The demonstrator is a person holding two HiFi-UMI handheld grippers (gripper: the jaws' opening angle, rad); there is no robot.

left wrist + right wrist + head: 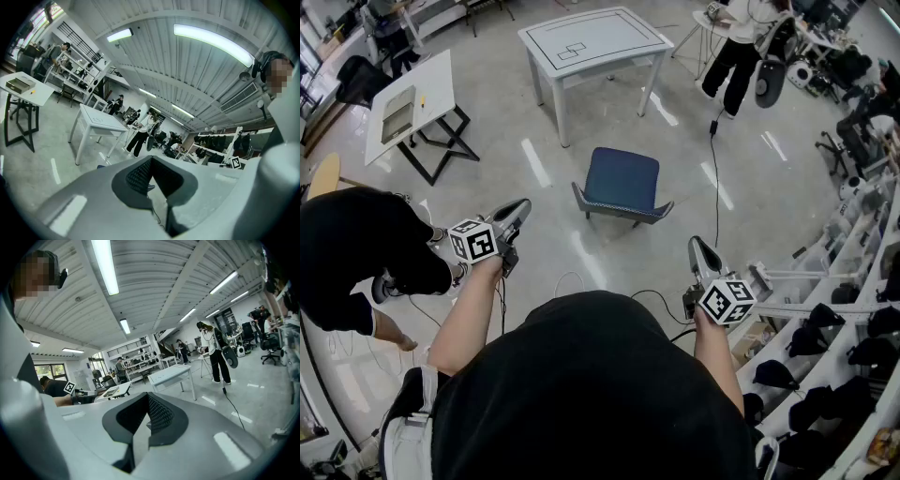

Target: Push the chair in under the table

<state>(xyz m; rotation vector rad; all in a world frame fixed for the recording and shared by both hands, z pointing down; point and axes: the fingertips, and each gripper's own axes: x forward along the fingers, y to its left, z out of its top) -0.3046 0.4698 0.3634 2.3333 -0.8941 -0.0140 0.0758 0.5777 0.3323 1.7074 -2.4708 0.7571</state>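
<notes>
The chair (622, 180) has a blue seat and grey legs. It stands alone on the grey floor in the middle of the head view, a short way in front of the white table (591, 37), not under it. My left gripper (520, 206) is held in the air to the chair's lower left, jaws together and nothing between them. My right gripper (697, 246) hangs to the chair's lower right, also shut and empty. Neither touches the chair. The table (98, 122) lies ahead beyond the closed left gripper (150, 168). Past the closed right gripper (146, 404) the table (171, 373) shows again.
A slanted white drafting table (408, 103) stands at the left. A person in black (356, 244) is close on my left. Another person (736, 56) stands at the back right, with a black cable (715, 169) running across the floor. Racks of dark items (853, 328) line the right side.
</notes>
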